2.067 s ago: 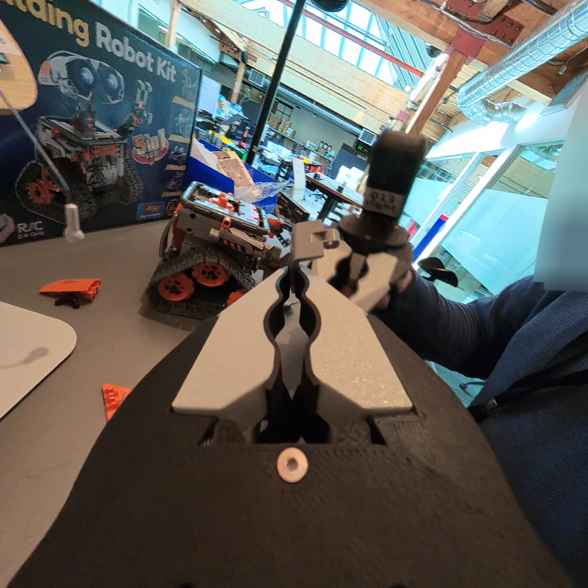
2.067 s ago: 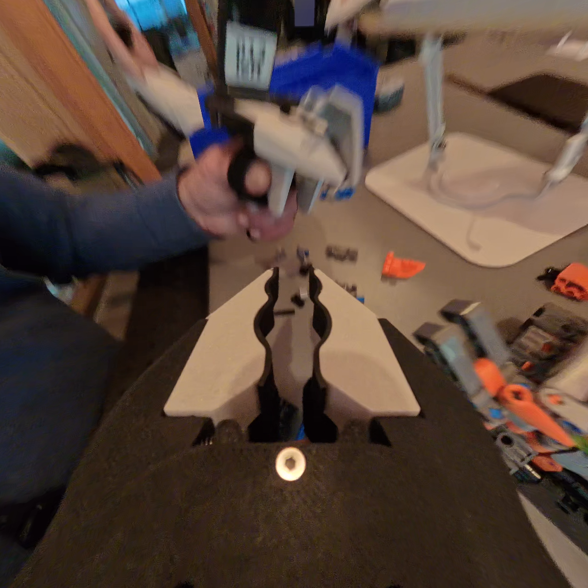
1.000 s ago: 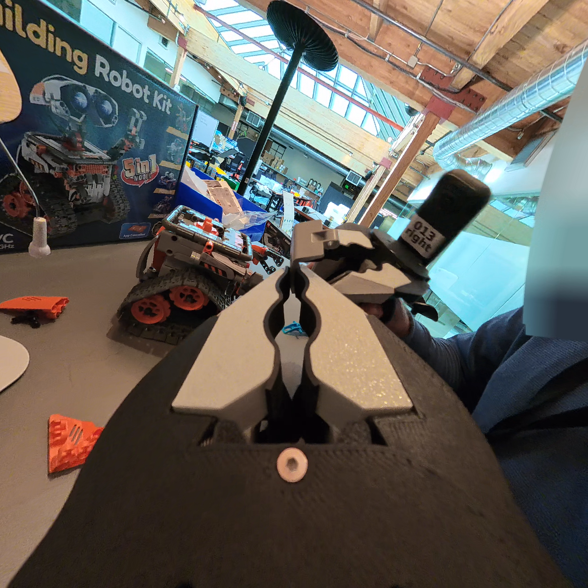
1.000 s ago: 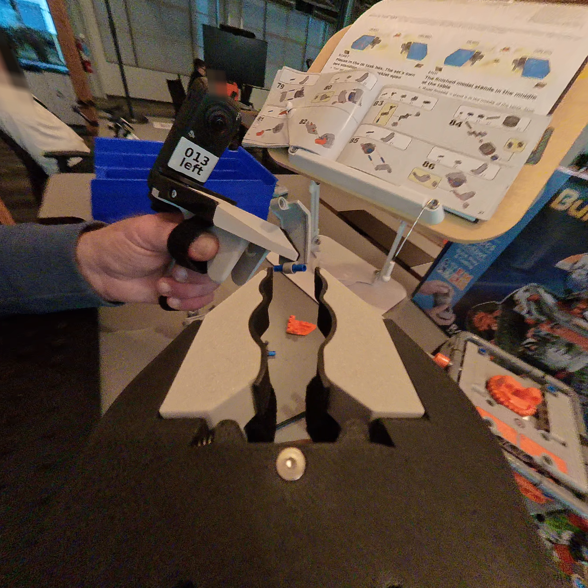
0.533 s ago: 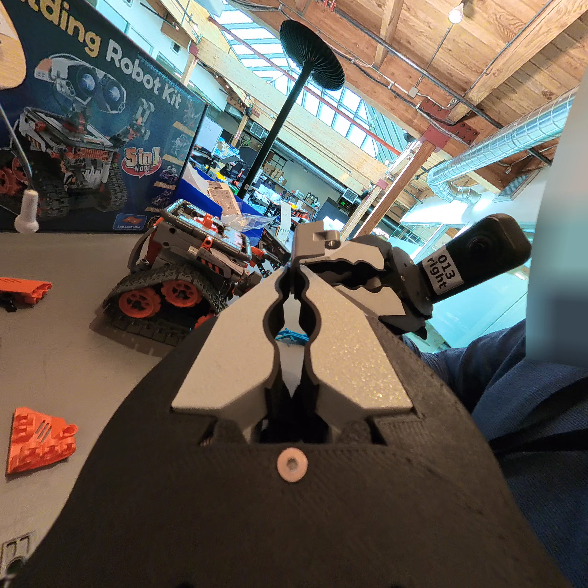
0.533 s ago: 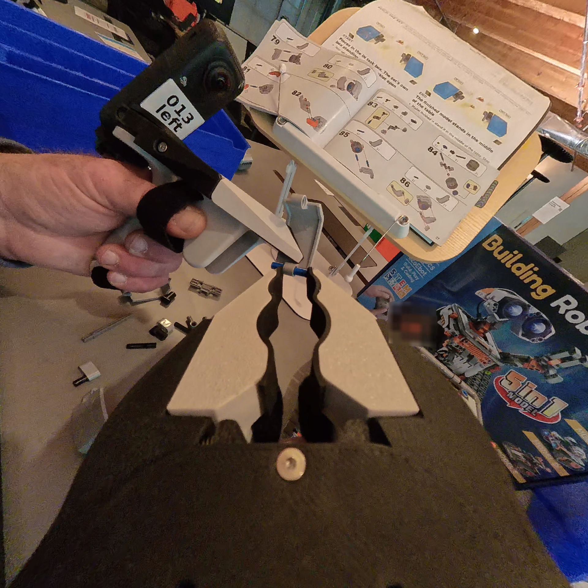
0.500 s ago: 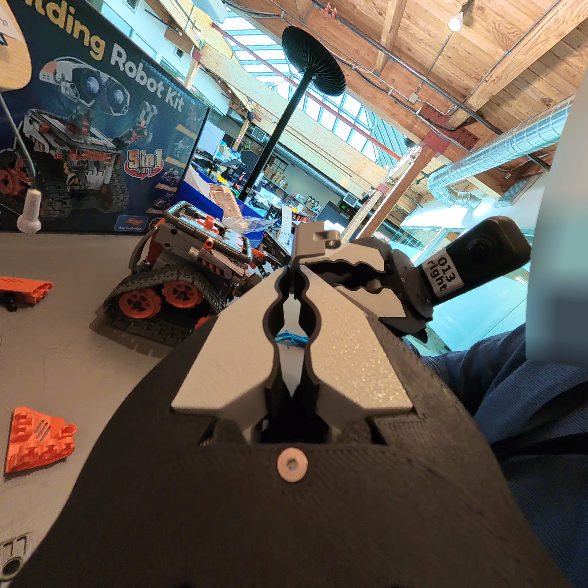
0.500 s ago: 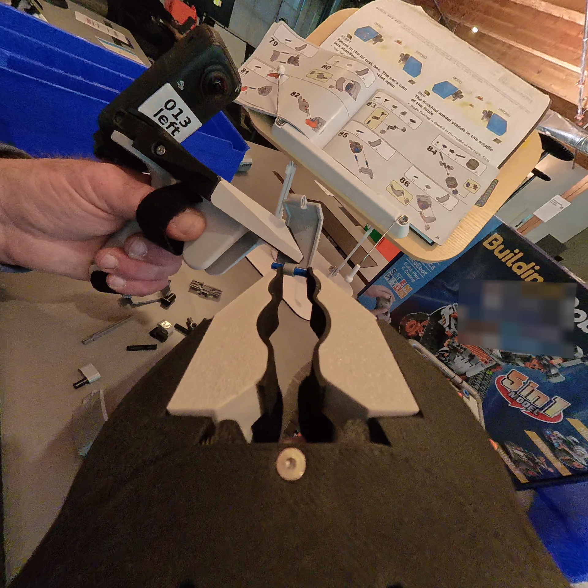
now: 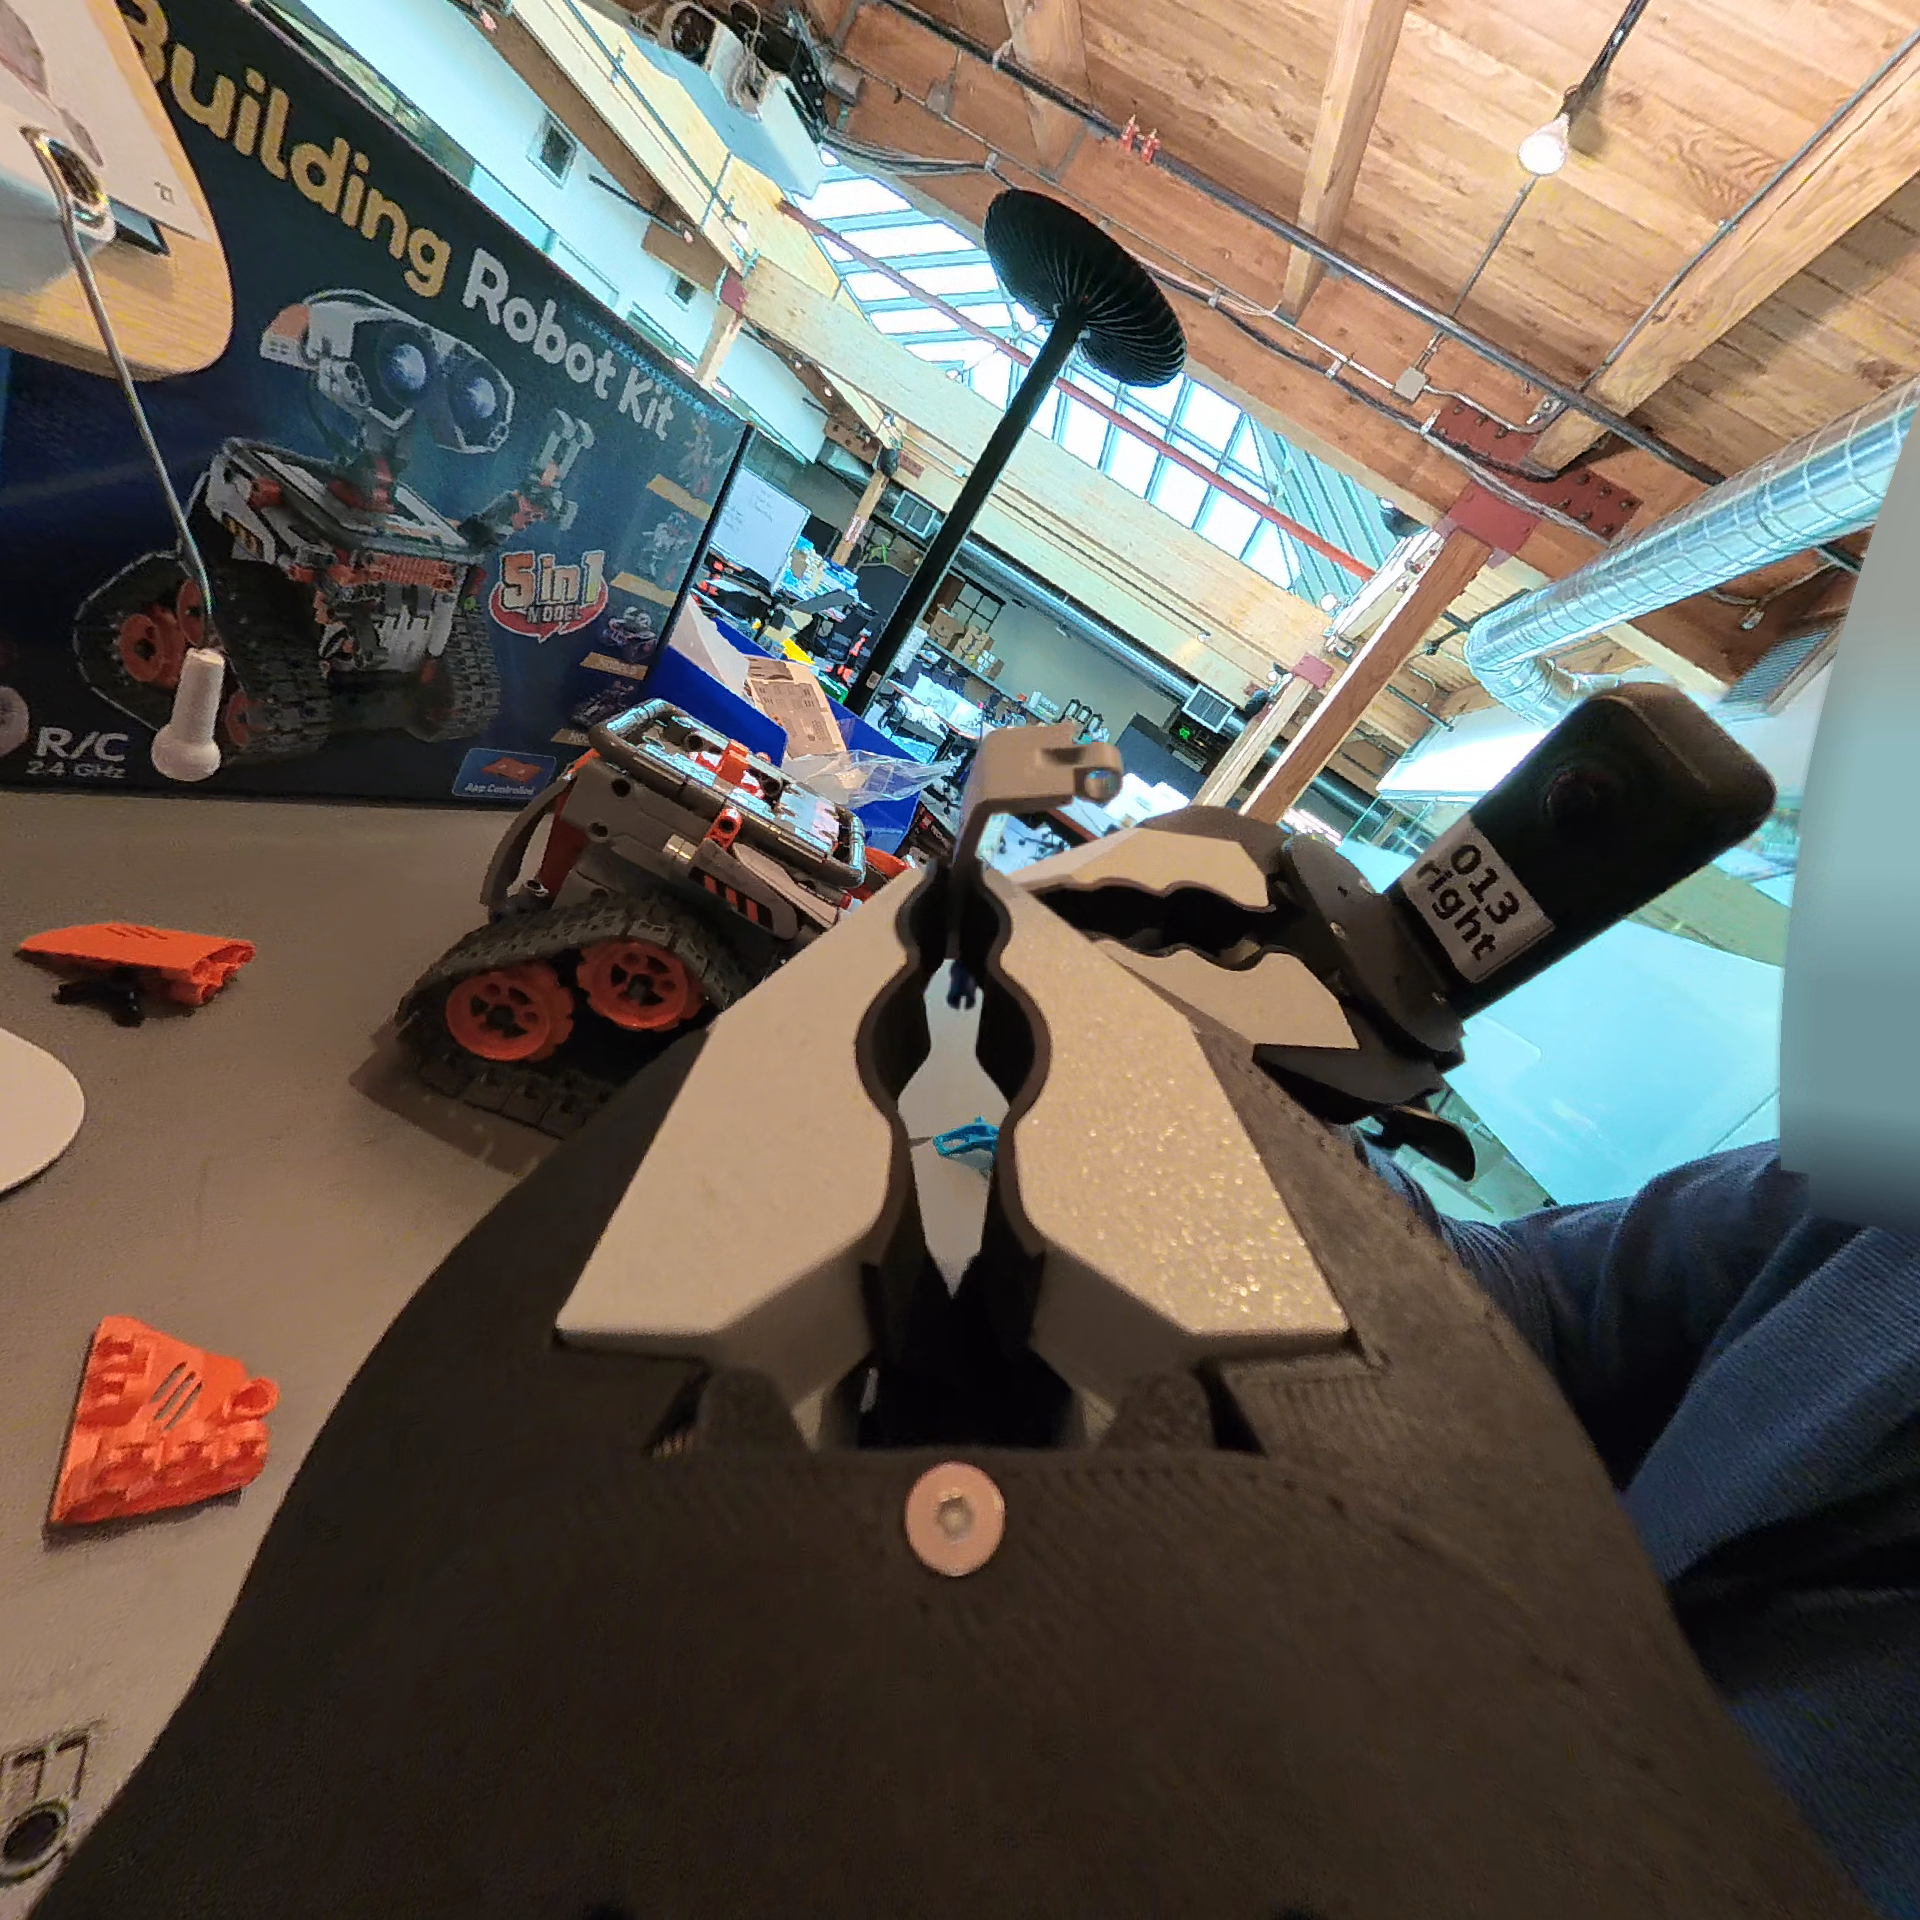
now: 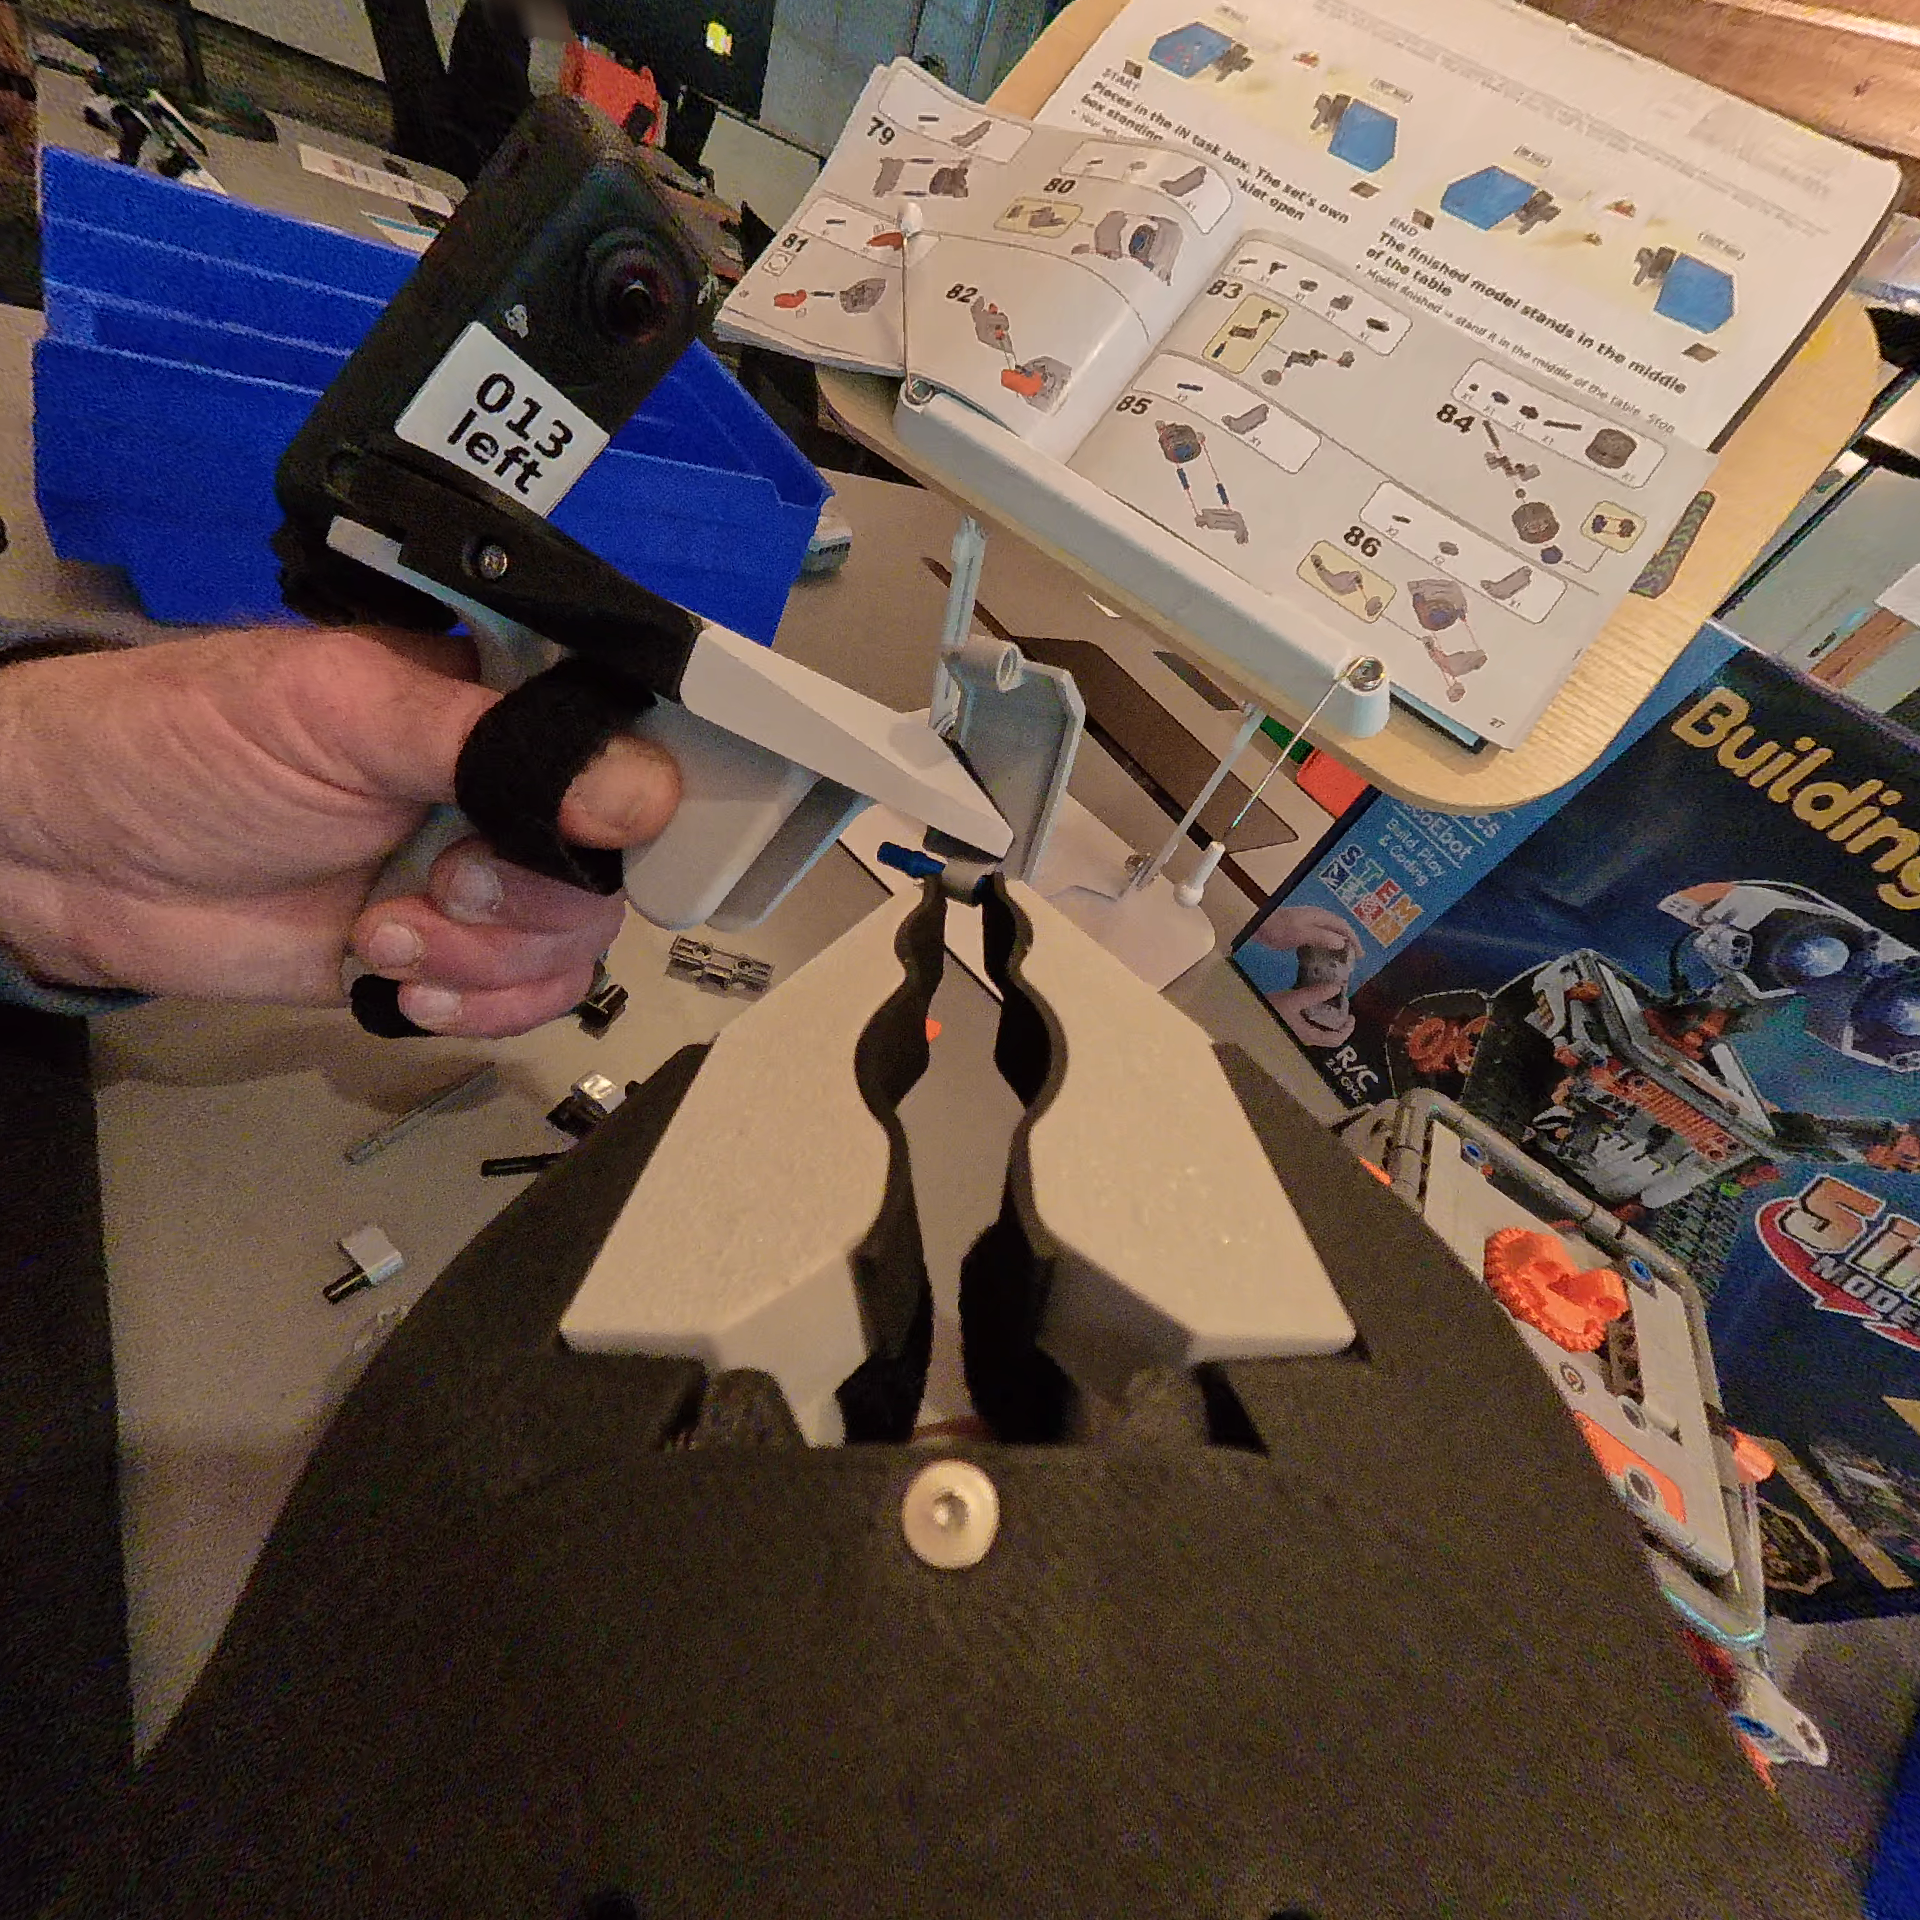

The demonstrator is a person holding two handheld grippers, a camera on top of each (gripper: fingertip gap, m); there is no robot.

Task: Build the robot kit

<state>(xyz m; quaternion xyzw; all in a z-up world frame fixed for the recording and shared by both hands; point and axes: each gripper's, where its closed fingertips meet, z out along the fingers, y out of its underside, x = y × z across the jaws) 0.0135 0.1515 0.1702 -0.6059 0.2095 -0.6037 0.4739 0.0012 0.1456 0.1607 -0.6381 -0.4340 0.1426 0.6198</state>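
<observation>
My left gripper (image 9: 954,902) is shut on a flat grey panel piece (image 9: 1023,795) that stands upright out of its tips. It also shows in the right wrist view (image 10: 977,826), held by a hand (image 10: 208,810), with the grey panel piece (image 10: 1029,743) in its tips. My right gripper (image 10: 961,896) is shut on a small blue pin (image 10: 909,860) and holds it against the panel's lower edge. The right gripper also shows in the left wrist view (image 9: 1049,894), tip to tip with mine, and the blue pin (image 9: 961,987) shows between my fingers.
A tracked robot model (image 9: 644,914) stands on the grey table before a dark blue kit box (image 9: 364,468). Orange pieces (image 9: 156,1423) lie at the left. An instruction booklet on a stand (image 10: 1299,343), a blue bin (image 10: 208,395) and loose small parts (image 10: 582,1101) are nearby. The grippers are tip to tip, or close to it.
The right gripper swung up from the table to meet the left one. Its jaws have narrowed onto the blue pin, now at the grey panel's lower edge. Both grippers tilted slightly.
</observation>
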